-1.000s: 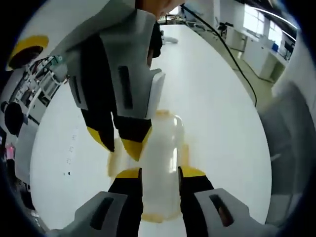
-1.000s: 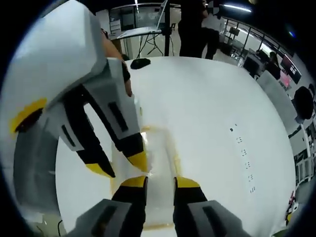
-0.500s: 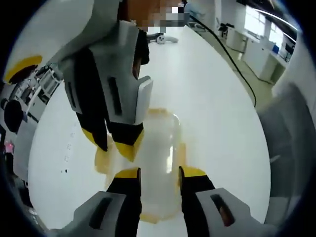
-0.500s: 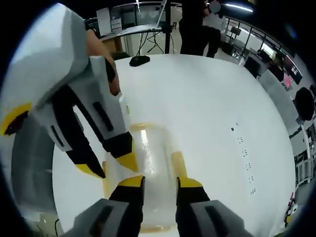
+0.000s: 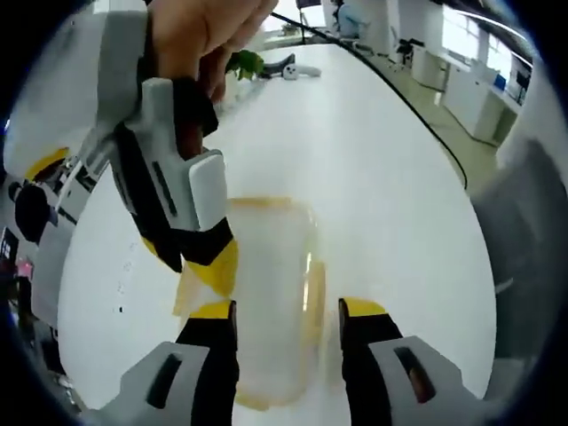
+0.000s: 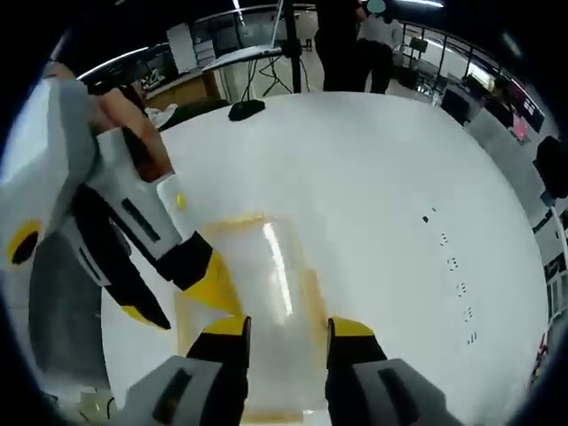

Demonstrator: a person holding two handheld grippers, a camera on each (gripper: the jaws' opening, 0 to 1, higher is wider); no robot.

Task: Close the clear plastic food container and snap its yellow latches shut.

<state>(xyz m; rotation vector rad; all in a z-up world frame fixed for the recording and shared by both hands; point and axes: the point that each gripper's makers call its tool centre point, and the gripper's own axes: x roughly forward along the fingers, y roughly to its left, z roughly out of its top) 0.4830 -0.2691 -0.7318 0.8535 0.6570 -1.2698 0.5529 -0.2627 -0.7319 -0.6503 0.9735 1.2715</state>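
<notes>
Counter (image 5: 390, 177): a broad white surface is seen in both views; the container is carried on it.
Container (image 5: 266, 284): a clear plastic box with its lid laid on top is seen flat on the counter, framed between the fingers in each view; it is also seen at (image 6: 266, 293).
Left gripper (image 5: 288, 315): it is held over the near end of the container; its fingers are spread apart with nothing gripped. In the right gripper view it enters from the left at (image 6: 173, 288).
Right gripper (image 6: 286, 327): it is held above the container; its fingers are parted and nothing is held.
Yellow latches (image 5: 312, 293): amber strips are seen along the container's sides; whether they are snapped down cannot be told.
</notes>
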